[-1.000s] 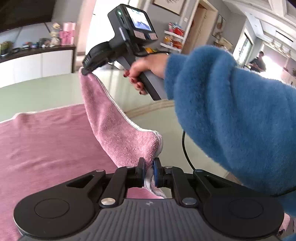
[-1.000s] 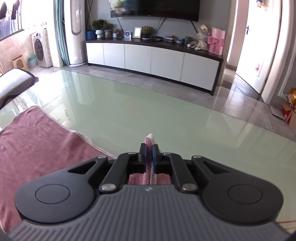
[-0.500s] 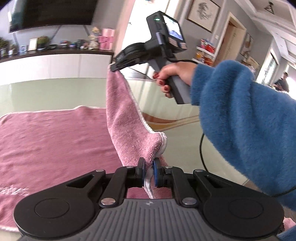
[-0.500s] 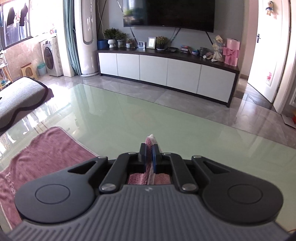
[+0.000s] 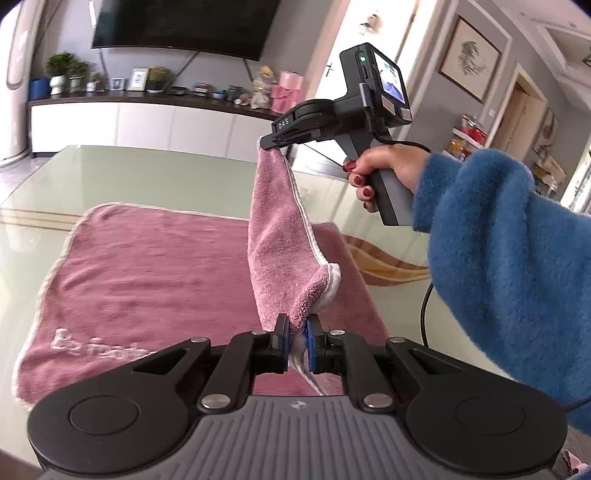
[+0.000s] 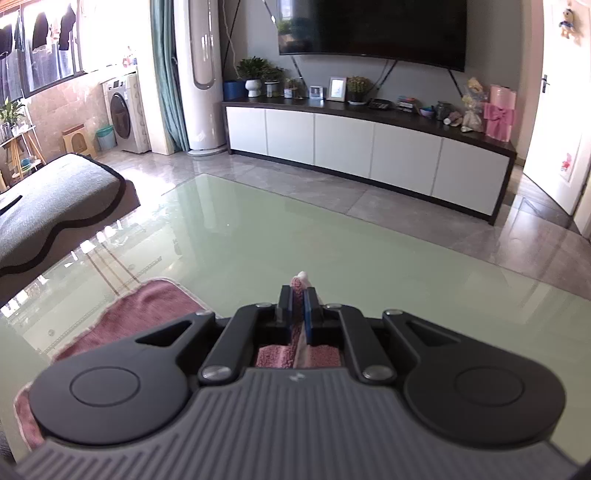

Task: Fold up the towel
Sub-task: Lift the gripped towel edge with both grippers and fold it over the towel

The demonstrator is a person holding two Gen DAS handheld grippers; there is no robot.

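Note:
A pink towel (image 5: 155, 280) with a white hem lies spread on the pale green glass table (image 5: 155, 177). Its right edge is lifted off the table between both grippers. My left gripper (image 5: 297, 341) is shut on the near corner of that edge. My right gripper (image 5: 271, 144), held by a hand in a blue fleece sleeve (image 5: 509, 266), is shut on the far corner, higher up. In the right wrist view the right gripper (image 6: 298, 301) pinches the towel corner (image 6: 300, 281), and the flat part of the towel (image 6: 147, 310) shows at lower left.
A white TV cabinet (image 6: 369, 155) with plants and small items stands beyond the table, under a wall TV (image 6: 373, 29). A grey sofa (image 6: 51, 206) sits left of the table. A black cable (image 5: 424, 310) hangs from the right gripper's handle.
Both grippers have carried the lifted towel edge leftward over the spread towel. More of the flat towel and its far-left edge now show in the left wrist view.

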